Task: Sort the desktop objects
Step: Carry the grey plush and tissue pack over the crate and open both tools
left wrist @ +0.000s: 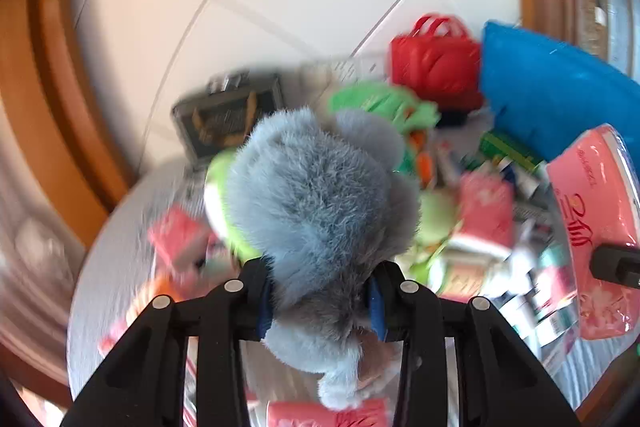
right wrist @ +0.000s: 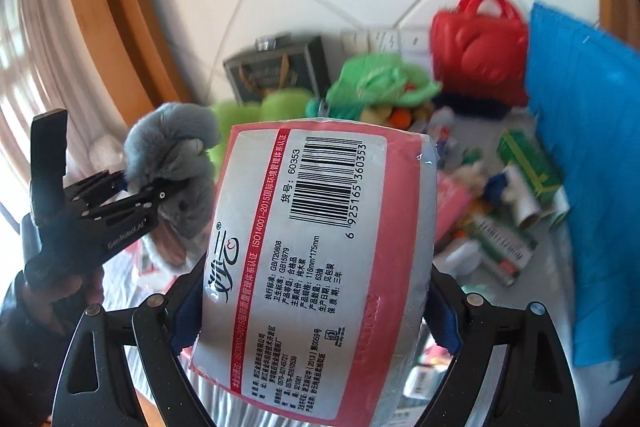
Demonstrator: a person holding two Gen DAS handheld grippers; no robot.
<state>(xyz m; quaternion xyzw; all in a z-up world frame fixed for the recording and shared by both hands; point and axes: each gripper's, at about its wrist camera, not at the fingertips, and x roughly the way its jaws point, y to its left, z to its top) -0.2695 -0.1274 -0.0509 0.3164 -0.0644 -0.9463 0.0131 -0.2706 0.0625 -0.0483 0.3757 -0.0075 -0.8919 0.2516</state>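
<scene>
My left gripper [left wrist: 320,299] is shut on a grey plush toy [left wrist: 320,195], its blue pads pressed into the fur on both sides, and holds it up over the cluttered table. In the right wrist view the same left gripper [right wrist: 132,195] and plush toy [right wrist: 172,151] show at the left. My right gripper [right wrist: 314,315] holds a large pink tissue pack [right wrist: 320,247] between wide-set jaws, label and barcode facing the camera. That tissue pack [left wrist: 596,211] also shows at the right edge of the left wrist view.
On the cloth-covered table [right wrist: 560,287] lie a red toy handbag [left wrist: 436,63], a blue cushion [left wrist: 552,91], a green plush [left wrist: 380,103], a dark box [left wrist: 228,115], small pink tissue packs [left wrist: 486,215] and a green carton [right wrist: 528,163]. White floor tiles lie beyond.
</scene>
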